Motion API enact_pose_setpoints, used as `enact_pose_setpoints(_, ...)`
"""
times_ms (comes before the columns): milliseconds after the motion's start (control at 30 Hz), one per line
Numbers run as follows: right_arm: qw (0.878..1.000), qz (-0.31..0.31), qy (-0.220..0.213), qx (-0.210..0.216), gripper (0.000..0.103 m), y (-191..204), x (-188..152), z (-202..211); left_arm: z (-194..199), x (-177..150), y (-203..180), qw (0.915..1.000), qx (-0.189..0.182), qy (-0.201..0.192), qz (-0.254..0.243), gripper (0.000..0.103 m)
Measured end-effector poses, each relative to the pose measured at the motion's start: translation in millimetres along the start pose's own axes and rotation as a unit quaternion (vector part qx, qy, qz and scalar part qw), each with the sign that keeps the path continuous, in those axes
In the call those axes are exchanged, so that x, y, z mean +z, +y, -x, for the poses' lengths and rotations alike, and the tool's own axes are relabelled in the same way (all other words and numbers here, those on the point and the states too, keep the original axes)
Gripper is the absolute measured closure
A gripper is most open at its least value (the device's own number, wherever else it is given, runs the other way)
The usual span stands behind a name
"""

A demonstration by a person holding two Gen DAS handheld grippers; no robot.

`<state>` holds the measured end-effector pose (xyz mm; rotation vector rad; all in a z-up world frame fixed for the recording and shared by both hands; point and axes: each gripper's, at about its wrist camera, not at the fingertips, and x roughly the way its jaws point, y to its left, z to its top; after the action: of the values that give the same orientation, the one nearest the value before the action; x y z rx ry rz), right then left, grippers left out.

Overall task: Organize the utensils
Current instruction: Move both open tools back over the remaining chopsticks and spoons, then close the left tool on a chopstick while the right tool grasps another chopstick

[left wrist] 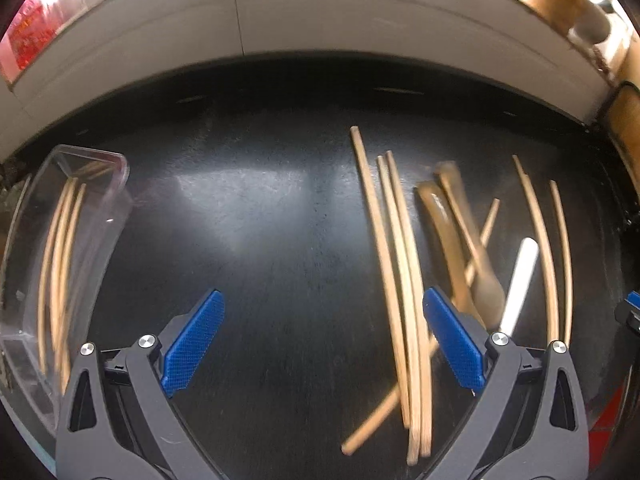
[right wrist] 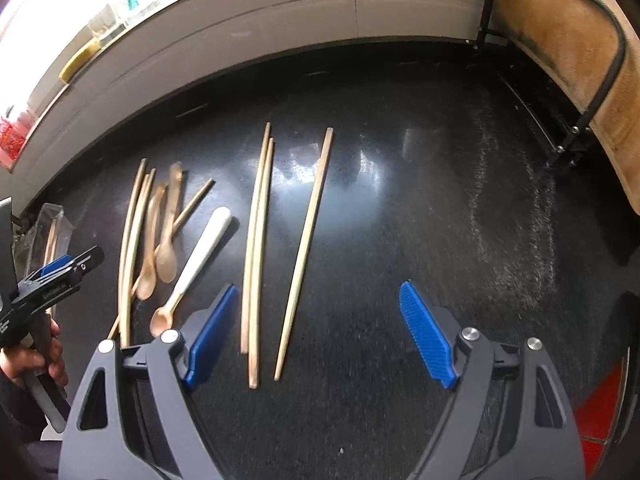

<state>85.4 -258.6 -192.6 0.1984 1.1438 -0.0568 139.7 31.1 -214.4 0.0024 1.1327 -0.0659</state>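
Several wooden chopsticks (left wrist: 394, 264) lie loose on the black table (left wrist: 260, 220), with two wooden spoons (left wrist: 448, 236) and a white-handled spoon (left wrist: 520, 280) to their right. A clear plastic box (left wrist: 86, 216) at the left holds several chopsticks. My left gripper (left wrist: 320, 332) is open and empty, low over the table between box and pile. In the right wrist view my right gripper (right wrist: 320, 332) is open and empty, with chopsticks (right wrist: 256, 248) just left of its middle, the spoons (right wrist: 166, 240) and the white-handled spoon (right wrist: 196, 268) further left.
A white cabinet front (left wrist: 320, 20) runs along the table's far edge. A chair with a tan seat (right wrist: 568, 40) stands at the back right. The left gripper (right wrist: 52, 280), held in a hand, and the box (right wrist: 48, 236) show at the left of the right wrist view.
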Motion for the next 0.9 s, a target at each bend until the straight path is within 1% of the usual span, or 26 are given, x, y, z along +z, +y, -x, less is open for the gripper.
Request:
enact_pose_setpoints(167, 1.0, -0.01, 0.012, -0.012, 0.023, -3.4, 16.4, -23.0, -29.7, 18.3, 3.4, 0.9999, 0.007, 0.014, -0.004, 0.006)
enact_pose_setpoints(267, 1.0, -0.012, 0.017, -0.02, 0.024, -3.0, 25.5, -36.1, -42.3, 22.9, 6.3, 0.9997, -0.002, 0.023, 0.006, 0.006)
enact_pose_setpoints(300, 1.0, -0.011, 0.016, -0.024, 0.024, -2.4, 27.7, -40.4, -45.1, 23.5, 4.7, 0.9998, 0.003, 0.019, 0.003, 0.006)
enact_pose_setpoints(367, 0.999, -0.008, 0.017, -0.034, 0.023, -0.3, 30.2, -48.3, -49.1, 24.2, -1.2, 0.9996, 0.019, 0.01, -0.02, 0.006)
enact_pose_setpoints(433, 0.999, -0.006, 0.022, -0.044, 0.024, -0.3, 32.0, -59.8, -50.2, 24.9, -5.7, 0.9993, 0.014, -0.003, -0.033, 0.006)
enact_pose_setpoints(533, 0.998, -0.004, 0.027, -0.053, 0.024, -1.0, 33.5, -74.8, -51.3, 26.2, -7.6, 0.9993, 0.014, -0.014, -0.032, 0.006)
enact_pose_setpoints(600, 0.998, -0.003, 0.028, -0.063, 0.026, -1.7, 33.6, -81.9, -51.8, 26.7, -7.9, 0.9991, 0.013, -0.022, -0.033, 0.006)
enact_pose_setpoints(767, 0.998, 0.012, 0.028, -0.059, 0.029, 5.1, 30.9, -85.6, -51.6, 29.4, -10.6, 0.999, 0.016, -0.024, -0.035, 0.006)
enact_pose_setpoints(800, 0.998, 0.017, 0.027, -0.057, 0.032, 7.4, 29.5, -85.2, -51.8, 30.2, -12.7, 0.9991, 0.017, -0.021, -0.033, 0.007)
enact_pose_setpoints(833, 0.998, 0.022, 0.024, -0.054, 0.04, 10.6, 28.4, -83.4, -51.2, 30.7, -13.9, 0.9991, 0.017, -0.022, -0.032, 0.01)
enact_pose_setpoints(867, 0.998, 0.028, 0.02, -0.051, 0.055, 13.4, 27.6, -81.7, -49.3, 32.1, -15.8, 0.9989, 0.015, -0.026, -0.036, 0.021)
enact_pose_setpoints(900, 0.998, 0.035, 0.015, -0.047, 0.067, 16.6, 27.2, -79.7, -46.1, 32.9, -19.3, 0.9985, 0.012, -0.033, -0.043, 0.03)
